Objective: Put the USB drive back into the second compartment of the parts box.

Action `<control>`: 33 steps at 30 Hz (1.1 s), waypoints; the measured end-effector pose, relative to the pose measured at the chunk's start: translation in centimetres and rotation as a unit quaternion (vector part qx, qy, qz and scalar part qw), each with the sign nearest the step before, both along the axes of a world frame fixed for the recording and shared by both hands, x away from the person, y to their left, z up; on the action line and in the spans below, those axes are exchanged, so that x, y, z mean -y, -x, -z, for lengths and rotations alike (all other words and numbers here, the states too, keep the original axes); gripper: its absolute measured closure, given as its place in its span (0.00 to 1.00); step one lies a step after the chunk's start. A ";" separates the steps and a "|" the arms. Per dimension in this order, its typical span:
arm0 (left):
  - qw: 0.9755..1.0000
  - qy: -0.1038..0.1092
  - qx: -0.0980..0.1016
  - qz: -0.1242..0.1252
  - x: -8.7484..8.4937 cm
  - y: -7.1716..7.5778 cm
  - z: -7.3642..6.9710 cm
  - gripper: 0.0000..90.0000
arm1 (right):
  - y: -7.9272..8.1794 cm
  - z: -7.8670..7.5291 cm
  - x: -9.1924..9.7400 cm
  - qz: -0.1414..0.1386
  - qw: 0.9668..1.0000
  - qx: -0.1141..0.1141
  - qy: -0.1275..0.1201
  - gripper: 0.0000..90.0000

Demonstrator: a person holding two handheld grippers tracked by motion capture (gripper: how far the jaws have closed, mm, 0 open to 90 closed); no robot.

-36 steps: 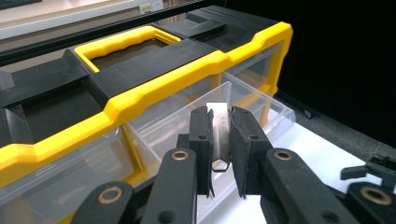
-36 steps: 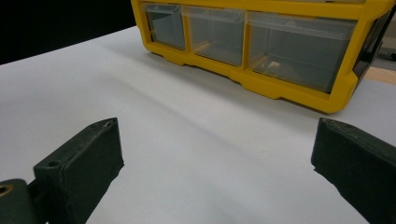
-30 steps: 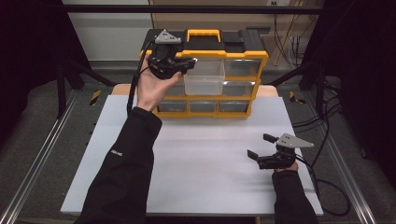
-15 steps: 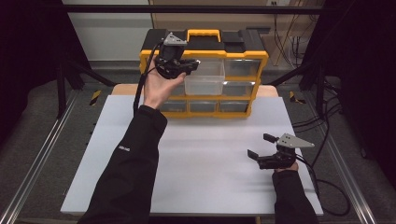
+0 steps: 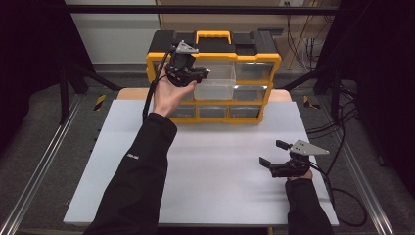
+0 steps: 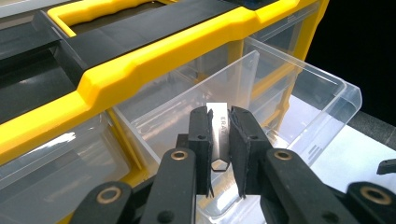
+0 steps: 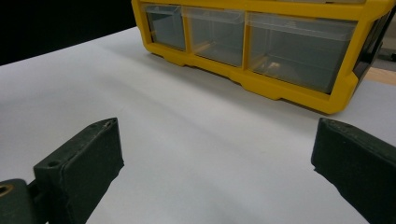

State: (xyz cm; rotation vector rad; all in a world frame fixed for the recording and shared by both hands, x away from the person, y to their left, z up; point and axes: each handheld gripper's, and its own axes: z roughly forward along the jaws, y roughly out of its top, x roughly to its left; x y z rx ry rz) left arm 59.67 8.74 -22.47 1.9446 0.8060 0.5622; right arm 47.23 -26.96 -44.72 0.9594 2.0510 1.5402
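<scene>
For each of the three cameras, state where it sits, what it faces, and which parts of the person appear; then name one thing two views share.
High view: above the table, looking forward and down; both forearms, left hand-held gripper, right hand-held gripper.
Left gripper view: faces the open clear drawer; jaws pinch a metal blade.
Right gripper view: low, faces the table; jaws apart.
Shared: yellow organizer.

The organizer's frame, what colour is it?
Yellow, with a black top; the organizer frame shows best in the high view.

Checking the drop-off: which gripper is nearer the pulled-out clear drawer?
Left. The left gripper, shut on a small metal blade, is above the drawer; the right gripper rests near the table's front.
</scene>
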 end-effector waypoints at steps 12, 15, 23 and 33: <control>0.997 0.046 0.058 0.013 -0.8 1.9 -1.3 0.45 | 0.0 0.0 -0.1 0.001 1.000 -0.001 -0.001 0.03; 0.996 0.050 0.065 0.016 -1.1 2.5 -1.5 0.40 | 0.0 0.0 -0.1 0.001 1.000 -0.001 -0.001 0.03; 0.994 0.076 0.074 0.026 -2.9 4.1 -1.1 0.08 | 0.0 0.0 -0.1 0.001 1.000 -0.002 -0.001 0.03; 0.991 0.107 0.080 0.017 -6.1 5.8 0.6 0.00 | 0.0 0.0 -0.1 0.001 1.000 -0.002 -0.002 0.03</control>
